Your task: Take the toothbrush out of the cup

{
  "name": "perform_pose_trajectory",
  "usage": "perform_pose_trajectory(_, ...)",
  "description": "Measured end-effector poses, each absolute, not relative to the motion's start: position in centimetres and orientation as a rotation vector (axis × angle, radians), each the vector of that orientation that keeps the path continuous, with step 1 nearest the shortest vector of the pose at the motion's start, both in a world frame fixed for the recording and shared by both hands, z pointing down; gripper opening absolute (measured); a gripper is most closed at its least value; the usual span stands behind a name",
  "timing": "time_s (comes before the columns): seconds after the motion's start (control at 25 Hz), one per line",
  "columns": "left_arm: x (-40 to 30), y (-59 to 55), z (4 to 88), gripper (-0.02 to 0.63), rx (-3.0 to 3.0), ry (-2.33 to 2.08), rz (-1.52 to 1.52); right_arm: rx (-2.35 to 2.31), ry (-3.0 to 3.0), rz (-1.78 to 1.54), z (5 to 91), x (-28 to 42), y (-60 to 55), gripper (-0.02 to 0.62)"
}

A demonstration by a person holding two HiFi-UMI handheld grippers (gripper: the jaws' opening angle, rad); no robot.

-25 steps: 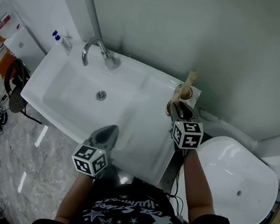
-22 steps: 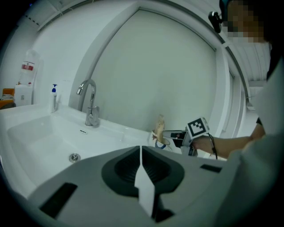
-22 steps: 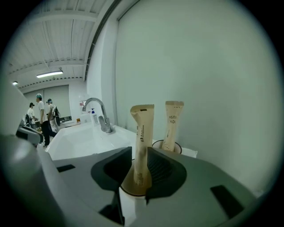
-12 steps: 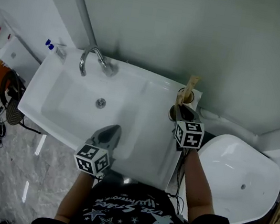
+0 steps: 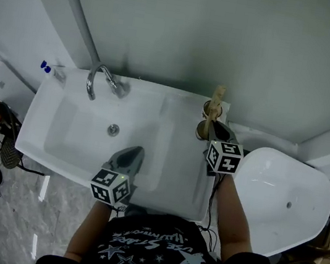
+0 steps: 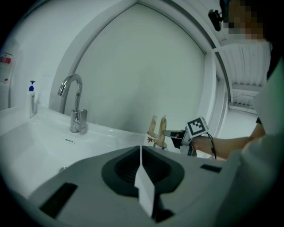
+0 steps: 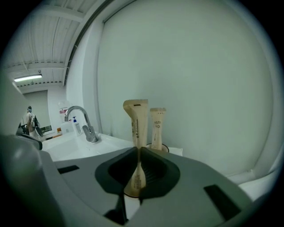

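**Firmly pinched: right gripper on a wrapped toothbrush**

At the back right corner of the white sink, the right gripper has just been closing and now clamps a beige wrapped toothbrush, which stands upright in its cup. A second wrapped toothbrush stands just behind. The left gripper hovers over the sink's front edge, jaws together, holding nothing.

Pale grey-green matte wall behind white rectangular ceramic washbasin. Curved chrome tap at its back edge. White glossy oval fixture just beside basin, right side. Grey marbled floor. Ceiling strip light lit.
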State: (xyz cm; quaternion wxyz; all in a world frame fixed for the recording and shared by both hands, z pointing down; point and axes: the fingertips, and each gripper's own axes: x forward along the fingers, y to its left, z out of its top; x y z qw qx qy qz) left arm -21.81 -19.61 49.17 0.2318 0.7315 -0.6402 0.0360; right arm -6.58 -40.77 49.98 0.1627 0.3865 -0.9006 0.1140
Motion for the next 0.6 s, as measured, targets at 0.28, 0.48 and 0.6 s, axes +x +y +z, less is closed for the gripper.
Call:
perform_pose_trajectory(0.28,-22.3,-18.8,48.5,0.025,2.089,-1.689,0.095,1.267,-2.626,0.318,45.4,-5.5,-39.1,0.035)
perform_pose_trajectory(0.48,-22.9,-18.2,48.6,0.025,2.136,-1.619,0.092,1.351,-2.65,0.328,42.9,-4.8,-37.1,0.035)
perform_pose_trajectory(0.6,-23.1,-18.0,48.8,0.025,2.165,-1.571,0.094,1.371,-2.634,0.338,42.8,-4.5,-35.3,0.035)
